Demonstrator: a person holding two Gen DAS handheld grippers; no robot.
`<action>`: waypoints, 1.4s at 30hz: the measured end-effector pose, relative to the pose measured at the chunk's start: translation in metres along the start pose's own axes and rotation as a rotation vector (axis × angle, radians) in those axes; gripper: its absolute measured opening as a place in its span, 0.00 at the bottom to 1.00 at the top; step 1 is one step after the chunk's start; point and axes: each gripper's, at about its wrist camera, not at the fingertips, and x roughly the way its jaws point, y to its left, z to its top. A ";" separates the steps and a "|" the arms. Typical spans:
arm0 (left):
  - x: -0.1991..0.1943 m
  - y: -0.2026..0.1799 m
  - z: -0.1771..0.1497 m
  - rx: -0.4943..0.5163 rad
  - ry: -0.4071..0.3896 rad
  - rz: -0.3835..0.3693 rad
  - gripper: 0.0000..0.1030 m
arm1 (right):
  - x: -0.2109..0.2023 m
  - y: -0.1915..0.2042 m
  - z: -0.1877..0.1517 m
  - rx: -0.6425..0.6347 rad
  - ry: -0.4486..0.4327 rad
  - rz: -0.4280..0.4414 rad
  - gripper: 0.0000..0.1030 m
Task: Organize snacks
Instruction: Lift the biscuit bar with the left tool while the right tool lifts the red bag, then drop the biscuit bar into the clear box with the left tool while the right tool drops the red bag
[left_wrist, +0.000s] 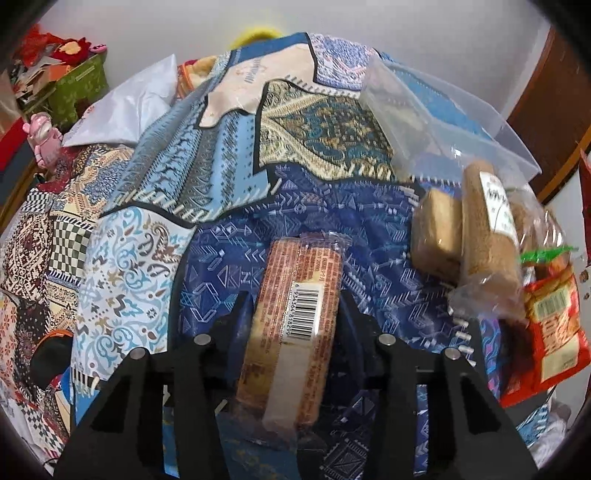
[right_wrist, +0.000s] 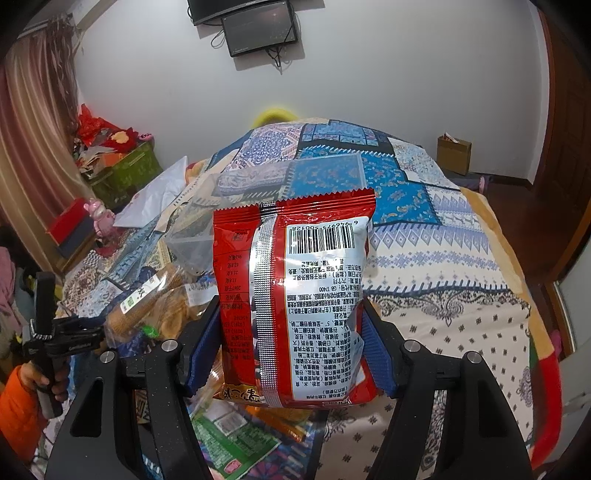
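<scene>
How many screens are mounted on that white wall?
2. A larger dark screen sits at the top edge, partly cut off by the frame, and a smaller screen hangs just below and to its right, cables dangling underneath. Others may lie outside the picture.

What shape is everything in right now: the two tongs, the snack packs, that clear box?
Left tongs: closed on the orange biscuit pack, sealed, barcode up.
Right tongs: closed on the red snack bag, sealed, upright, back side to the camera.
Clear plastic box: open, no lid, tilted on the bedspread.
Bagged bread rolls: lying loose beside the box.
</scene>
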 end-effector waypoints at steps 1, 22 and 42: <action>-0.003 0.000 0.003 -0.009 -0.011 -0.002 0.44 | 0.001 0.000 0.004 -0.004 -0.004 -0.002 0.64; -0.044 -0.079 0.141 0.060 -0.269 -0.117 0.44 | 0.051 -0.002 0.082 -0.055 -0.051 -0.047 0.64; 0.050 -0.142 0.197 0.151 -0.115 -0.120 0.44 | 0.146 -0.008 0.105 -0.143 0.209 -0.037 0.64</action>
